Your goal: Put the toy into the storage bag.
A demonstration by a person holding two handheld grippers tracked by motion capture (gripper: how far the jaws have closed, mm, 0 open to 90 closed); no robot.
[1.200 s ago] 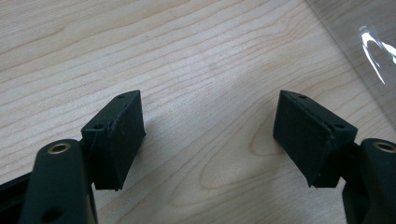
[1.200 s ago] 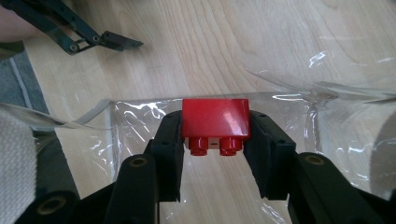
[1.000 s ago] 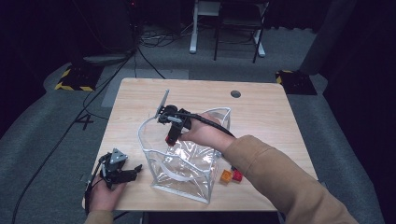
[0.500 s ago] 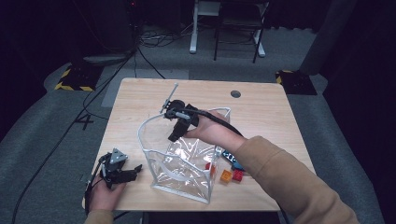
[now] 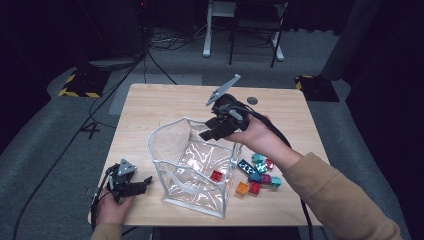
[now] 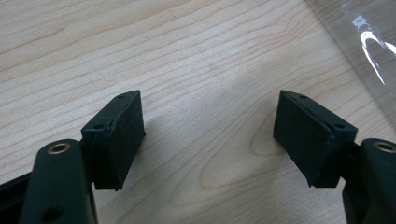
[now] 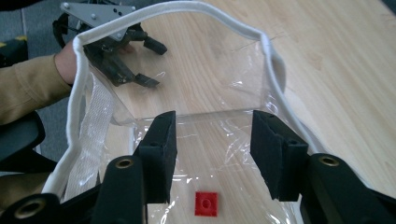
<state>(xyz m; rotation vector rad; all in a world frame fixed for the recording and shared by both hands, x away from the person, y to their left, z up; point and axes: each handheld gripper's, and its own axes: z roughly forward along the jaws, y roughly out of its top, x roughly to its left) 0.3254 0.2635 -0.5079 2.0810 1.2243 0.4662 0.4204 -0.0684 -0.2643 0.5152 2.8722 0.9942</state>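
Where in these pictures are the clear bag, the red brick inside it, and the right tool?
Bag point(image 5: 172, 131): high view, on its white rim.
Red brick point(image 7: 206, 204): right gripper view, on its top face.
Right tool point(image 7: 212, 154): right gripper view, midway between its fingertips.

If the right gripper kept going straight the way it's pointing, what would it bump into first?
Probably the clear bag. The right gripper points down into its open top, fingers apart and empty, so it would likely meet the bag's bottom near the red brick.

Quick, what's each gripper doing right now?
Left gripper: open, empty, over bare table.
Right gripper: open, empty, above the clear bag.
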